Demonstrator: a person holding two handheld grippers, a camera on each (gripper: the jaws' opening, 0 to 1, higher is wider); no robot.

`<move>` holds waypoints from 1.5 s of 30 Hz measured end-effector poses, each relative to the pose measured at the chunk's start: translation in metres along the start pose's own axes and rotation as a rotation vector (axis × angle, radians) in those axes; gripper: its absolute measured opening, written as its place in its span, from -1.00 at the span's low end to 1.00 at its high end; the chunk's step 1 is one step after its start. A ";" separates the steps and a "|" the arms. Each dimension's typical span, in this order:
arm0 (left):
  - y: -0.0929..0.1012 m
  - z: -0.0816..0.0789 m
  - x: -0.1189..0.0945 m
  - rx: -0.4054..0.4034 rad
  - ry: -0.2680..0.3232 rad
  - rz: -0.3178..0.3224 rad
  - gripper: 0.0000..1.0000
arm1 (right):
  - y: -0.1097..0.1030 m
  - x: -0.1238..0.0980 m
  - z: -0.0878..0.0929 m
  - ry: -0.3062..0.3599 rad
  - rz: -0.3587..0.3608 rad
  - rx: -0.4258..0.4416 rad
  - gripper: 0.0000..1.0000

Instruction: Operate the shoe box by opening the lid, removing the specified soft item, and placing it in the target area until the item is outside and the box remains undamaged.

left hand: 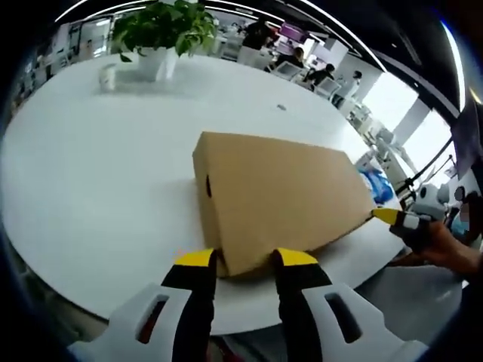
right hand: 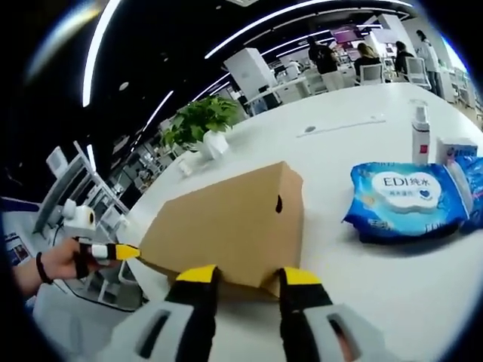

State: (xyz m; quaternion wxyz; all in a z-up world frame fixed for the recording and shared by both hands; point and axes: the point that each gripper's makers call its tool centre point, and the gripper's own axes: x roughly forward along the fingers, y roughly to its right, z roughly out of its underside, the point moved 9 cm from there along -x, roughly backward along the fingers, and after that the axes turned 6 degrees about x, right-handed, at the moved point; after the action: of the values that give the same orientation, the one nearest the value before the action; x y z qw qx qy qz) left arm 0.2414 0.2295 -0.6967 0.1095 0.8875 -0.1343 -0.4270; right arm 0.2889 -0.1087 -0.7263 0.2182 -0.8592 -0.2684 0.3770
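A brown cardboard shoe box [left hand: 275, 192] lies on the white round table [left hand: 98, 188] with its lid down and a small dark hole in one side. My left gripper [left hand: 246, 258] stands open, its yellow-tipped jaws on either side of the box's near corner. The right gripper [left hand: 392, 218], held in a hand, has its tip at the box's right corner. In the right gripper view the box [right hand: 226, 222] fills the middle, and my right gripper [right hand: 250, 275] is open astride its near corner. The left gripper [right hand: 121, 251] meets the box's left corner there.
A blue pack of wet wipes [right hand: 404, 197] lies on the table right of the box, with a small spray bottle [right hand: 420, 133] behind it. A potted plant [left hand: 162, 34] and a small cup [left hand: 108, 77] stand at the far side. Office desks and people sit beyond.
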 end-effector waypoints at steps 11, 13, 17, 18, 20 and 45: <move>-0.001 -0.020 0.016 0.027 0.002 0.011 -0.39 | 0.004 0.008 -0.011 0.027 0.016 0.000 -0.41; -0.001 -0.027 0.022 0.030 0.003 0.015 -0.39 | 0.008 0.012 -0.019 0.034 0.029 0.003 -0.41; -0.001 -0.041 0.034 0.040 0.001 0.022 -0.39 | 0.016 0.018 -0.030 0.043 0.045 0.012 -0.41; -0.001 -0.045 0.037 0.042 0.001 0.023 -0.39 | 0.019 0.020 -0.033 0.049 0.047 0.017 -0.41; 0.000 -0.052 0.045 0.045 0.004 0.024 -0.39 | 0.023 0.022 -0.039 0.059 0.053 0.025 -0.41; 0.012 -0.102 0.095 0.084 -0.005 0.071 -0.35 | 0.051 0.030 -0.074 0.077 0.111 0.059 -0.41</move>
State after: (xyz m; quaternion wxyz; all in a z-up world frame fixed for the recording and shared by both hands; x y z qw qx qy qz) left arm 0.3771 0.1951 -0.6995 0.0869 0.8850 -0.1837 -0.4190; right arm 0.3779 -0.1420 -0.7255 0.2322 -0.8799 -0.2007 0.3627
